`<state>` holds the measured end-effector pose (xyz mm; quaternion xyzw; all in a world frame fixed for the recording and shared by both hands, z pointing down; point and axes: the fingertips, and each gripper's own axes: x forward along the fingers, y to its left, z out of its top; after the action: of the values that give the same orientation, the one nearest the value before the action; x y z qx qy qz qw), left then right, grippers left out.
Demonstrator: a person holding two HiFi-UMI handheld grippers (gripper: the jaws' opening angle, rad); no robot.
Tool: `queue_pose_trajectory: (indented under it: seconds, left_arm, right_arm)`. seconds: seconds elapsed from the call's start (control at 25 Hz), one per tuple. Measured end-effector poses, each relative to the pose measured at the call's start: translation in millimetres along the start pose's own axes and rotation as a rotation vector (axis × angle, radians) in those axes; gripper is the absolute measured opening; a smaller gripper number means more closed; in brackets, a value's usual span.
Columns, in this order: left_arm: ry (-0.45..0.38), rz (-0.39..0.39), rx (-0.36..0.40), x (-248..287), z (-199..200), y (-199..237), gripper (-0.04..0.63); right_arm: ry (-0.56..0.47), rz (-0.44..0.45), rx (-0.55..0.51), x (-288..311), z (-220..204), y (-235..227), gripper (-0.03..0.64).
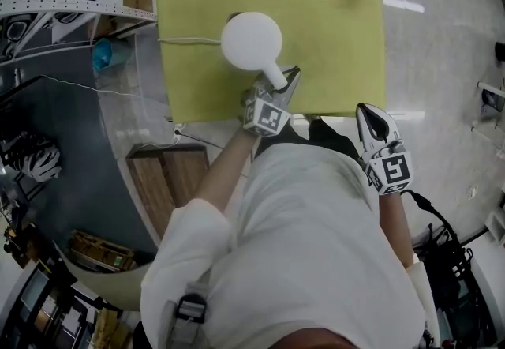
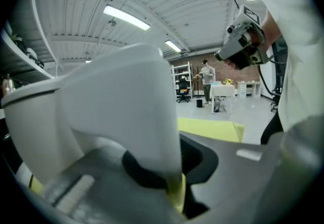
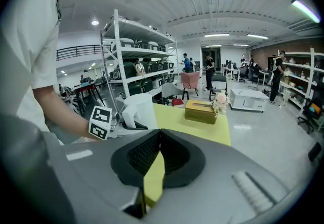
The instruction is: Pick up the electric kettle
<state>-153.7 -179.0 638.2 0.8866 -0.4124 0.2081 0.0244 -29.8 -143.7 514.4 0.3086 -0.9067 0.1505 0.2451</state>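
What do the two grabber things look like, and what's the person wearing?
Both the left gripper and right gripper are grey, with black ridged pads and a white cube of black square markers. The person wears a white short-sleeved shirt.

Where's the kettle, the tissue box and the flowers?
electric kettle (image 1: pixel 251 39), head view, middle of its white lid.
tissue box (image 3: pixel 199 115), right gripper view, its front side.
flowers (image 3: pixel 220 100), right gripper view, the blooms.
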Motion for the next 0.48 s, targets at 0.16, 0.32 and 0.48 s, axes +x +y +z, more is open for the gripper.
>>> queue_pose_trajectory:
  seconds: [0.16,0.32,0.48]
  left_arm:
    - [0.006,-0.011,-0.017,1,10,4,0.018]
    - [0.013,-0.027,-0.043,-4,16,10,0.018]
    - [0.011,-0.03,-0.033,-5,24,14,0.018]
  right_arm:
    - [-0.009,-0.024,0.015,-5,1,-3,-0.003]
    - [-0.016,-0.045,0.029,-8,2,-1,-0.003]
    - [-0.024,-0.055,0.037,-9,4,-3,-0.003]
